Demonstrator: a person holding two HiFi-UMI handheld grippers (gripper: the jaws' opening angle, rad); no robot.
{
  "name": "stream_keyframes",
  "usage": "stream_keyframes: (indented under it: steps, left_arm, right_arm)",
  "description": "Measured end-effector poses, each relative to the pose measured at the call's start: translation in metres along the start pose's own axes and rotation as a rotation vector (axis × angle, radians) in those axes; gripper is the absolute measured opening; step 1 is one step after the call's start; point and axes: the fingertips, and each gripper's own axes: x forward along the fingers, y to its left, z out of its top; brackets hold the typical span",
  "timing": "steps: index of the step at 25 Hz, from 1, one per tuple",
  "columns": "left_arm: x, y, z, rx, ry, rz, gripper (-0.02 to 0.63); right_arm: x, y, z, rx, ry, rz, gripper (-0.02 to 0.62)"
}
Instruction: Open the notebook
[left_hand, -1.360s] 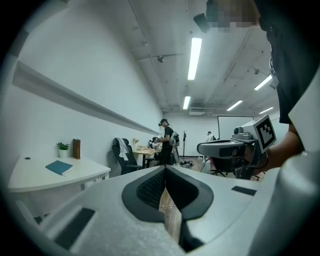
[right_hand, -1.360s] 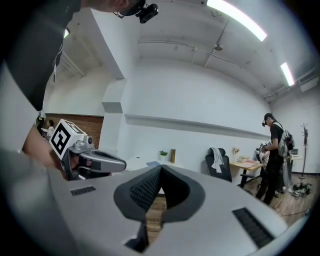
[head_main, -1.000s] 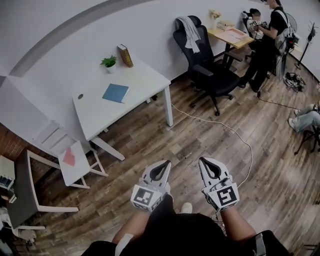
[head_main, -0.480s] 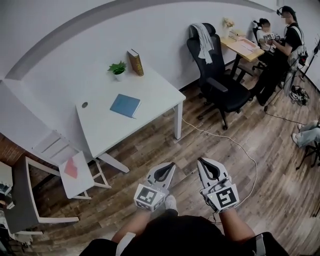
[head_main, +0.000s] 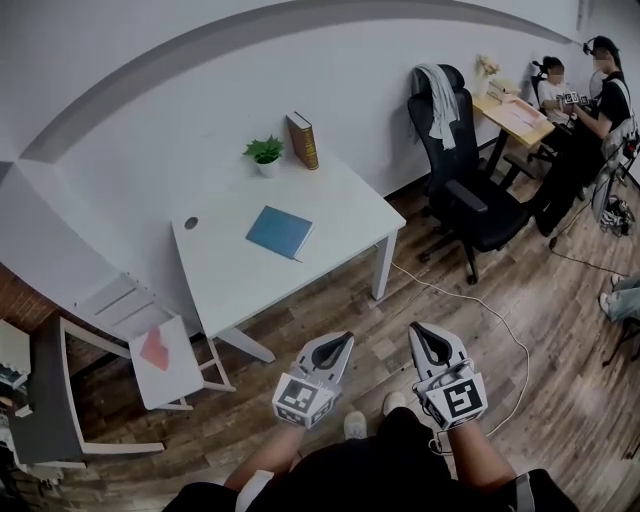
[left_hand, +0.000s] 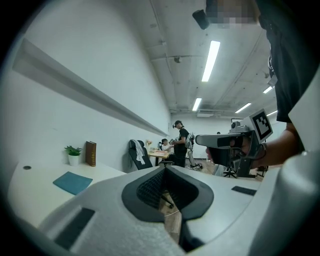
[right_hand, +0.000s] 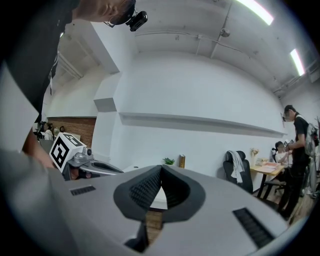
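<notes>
A closed blue notebook (head_main: 279, 231) lies flat near the middle of the white table (head_main: 235, 285); the left gripper view shows the notebook (left_hand: 72, 182) at lower left. Both grippers are held level over the wooden floor, well short of the table's front edge. My left gripper (head_main: 343, 342) is shut with nothing in it, its jaws meeting at the tip (left_hand: 165, 169). My right gripper (head_main: 420, 330) is beside it, jaws also closed together and empty (right_hand: 161, 169). Each gripper appears in the other's view: the right gripper (left_hand: 202, 140) and the left gripper (right_hand: 97, 167).
A small potted plant (head_main: 265, 152) and an upright brown book (head_main: 302, 140) stand at the table's back. A black office chair (head_main: 470, 195) is to the right, a white chair (head_main: 165, 375) to the left. A white cable (head_main: 490, 305) crosses the floor. People sit at a far desk (head_main: 515, 112).
The table and notebook have come nearer and slid rightward in the head view as I walk towards them. Both grippers keep their pose in front of me, still shut.
</notes>
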Motion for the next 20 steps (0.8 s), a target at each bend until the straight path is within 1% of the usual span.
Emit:
stream_keyframes:
  steps: [4,8,13,20]
  left_arm:
    - [0.009,0.024,-0.005,0.025,0.029,0.011,0.004]
    - [0.027,0.050,-0.013,0.020,0.046,0.038,0.004]
    - [0.057,0.084,-0.008,0.018,0.051,0.066,0.005]
    - [0.108,0.133,-0.001,-0.003,0.054,0.137,0.005]
  right_arm:
    - [0.033,-0.007,-0.001,-0.008,0.000,-0.001,0.002]
    - [0.065,-0.021,-0.006,-0.020,0.012,0.021,0.003]
    - [0.105,-0.049,-0.010,0.030,0.022,0.037,0.002]
    - [0.172,-0.094,-0.015,0.013,0.033,0.112,0.003]
